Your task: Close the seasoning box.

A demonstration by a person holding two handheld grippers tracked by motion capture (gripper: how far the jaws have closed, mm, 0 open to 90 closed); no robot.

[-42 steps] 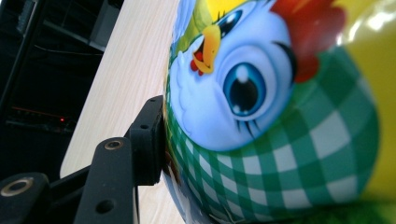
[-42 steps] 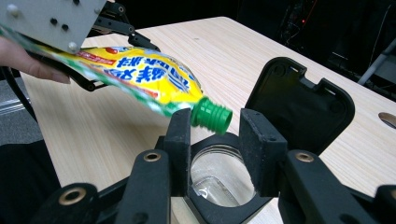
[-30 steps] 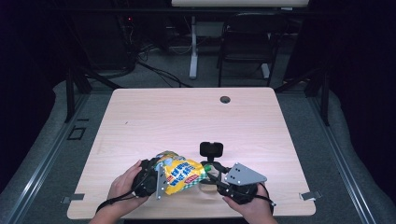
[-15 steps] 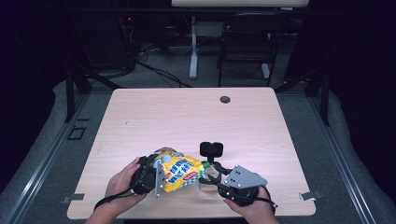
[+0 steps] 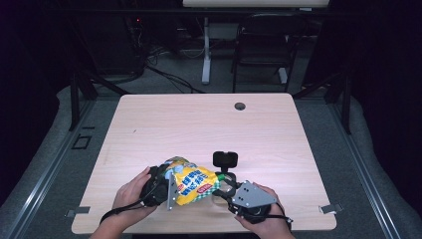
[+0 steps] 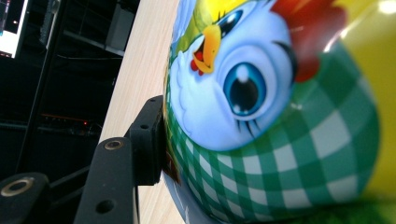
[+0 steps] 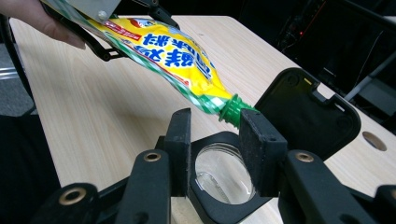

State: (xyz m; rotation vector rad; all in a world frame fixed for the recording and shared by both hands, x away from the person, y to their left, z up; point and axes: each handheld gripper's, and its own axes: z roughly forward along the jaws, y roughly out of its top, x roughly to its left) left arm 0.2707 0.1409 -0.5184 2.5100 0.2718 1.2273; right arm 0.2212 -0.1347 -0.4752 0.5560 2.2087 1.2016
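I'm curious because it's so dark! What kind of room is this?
Probably a lab or recording room: a bare wooden table in a dark space, cables on the floor behind, and a chair by another desk.

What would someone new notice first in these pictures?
Most striking is the yellow pouch with its cartoon chicken, clamped in the left claw at the table's near edge. Its green spout points down at a black-framed lens between the right claw's open jaws.

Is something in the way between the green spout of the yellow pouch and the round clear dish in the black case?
Nothing visible blocks it. The lid stands open behind, and the spout of the pouch hangs just above the dish, close beside one of the right gripper fingers.
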